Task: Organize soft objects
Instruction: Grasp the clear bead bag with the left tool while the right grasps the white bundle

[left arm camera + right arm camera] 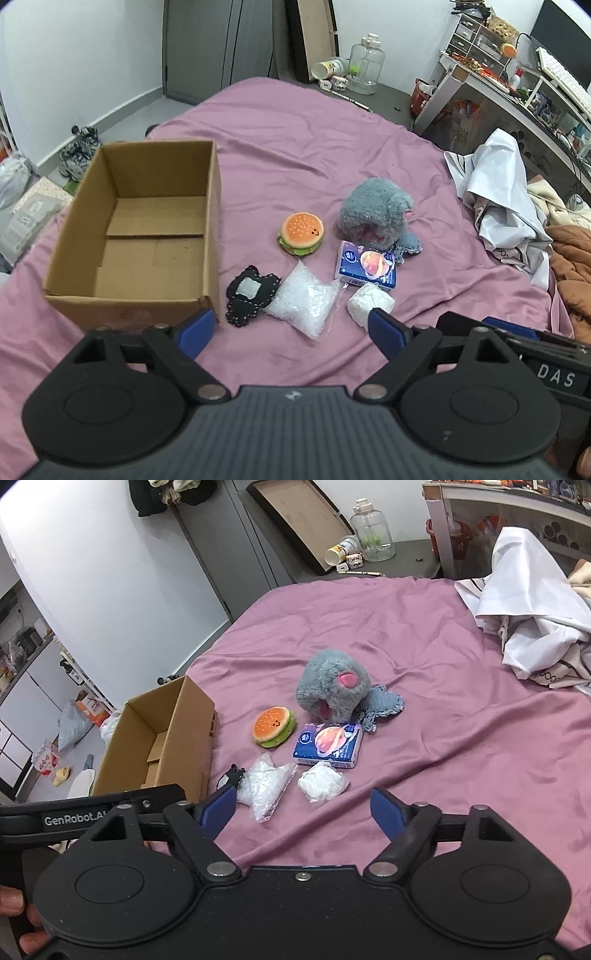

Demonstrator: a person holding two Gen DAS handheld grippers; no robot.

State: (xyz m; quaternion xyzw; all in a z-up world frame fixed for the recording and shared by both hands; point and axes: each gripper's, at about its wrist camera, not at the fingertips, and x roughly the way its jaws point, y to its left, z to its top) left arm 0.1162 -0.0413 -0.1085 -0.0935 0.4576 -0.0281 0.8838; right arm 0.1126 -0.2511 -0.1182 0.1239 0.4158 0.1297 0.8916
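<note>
Left wrist view: the left gripper (pixel 291 328) has wide, empty jaws above the clear bag (pixel 303 304), near the empty box (pixel 210 229). Pinch its middle softly.

Right wrist view: the right gripper (pixel 303 808) is wide too, near the white bundle (pixel 321 786).

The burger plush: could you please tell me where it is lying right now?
In both wrist views the burger plush lies on the pink bedsheet, between the open cardboard box and the grey fluffy toy.

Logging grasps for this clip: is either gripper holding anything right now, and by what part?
Nothing is held. The left gripper and right gripper are both open above the bed.
</note>
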